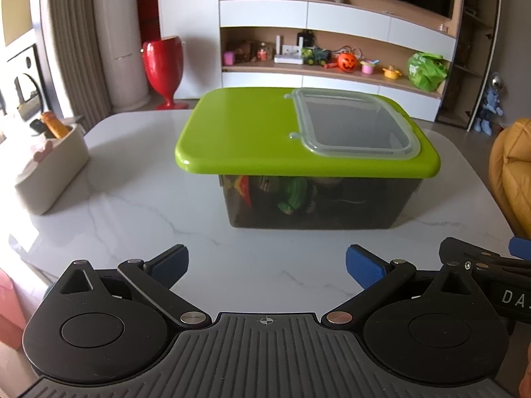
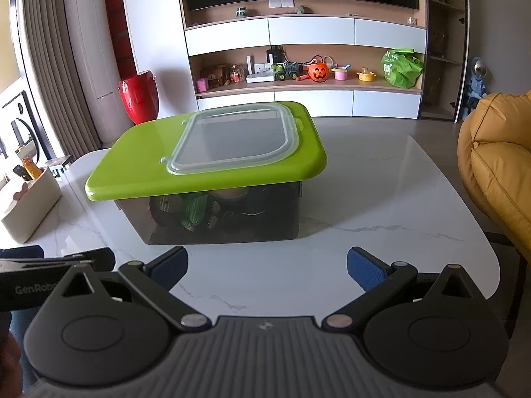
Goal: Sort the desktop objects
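Status: sorting looks close to finished, by my reading; no loose items show on the white marble-pattern tabletop (image 1: pixel 132 205).
Bin: dark translucent plastic storage box (image 1: pixel 318 202) sits mid-table, closed under its lime-green lid (image 1: pixel 245 132) with the clear hinged flap (image 1: pixel 351 122) down.
Contents: green toy (image 2: pixel 195 212) and other dark shapes visible through the box wall; I cannot identify them.
Side tray: cream oblong desk organizer (image 1: pixel 49 165) stands at the table's left edge, an orange item upright inside.
Left gripper (image 1: pixel 265 265): fingers spread, holding nothing, near the box front.
Right gripper (image 2: pixel 267 267): released, empty, same standoff.
Remaining: possibly nothing; I cannot see the table behind the box.
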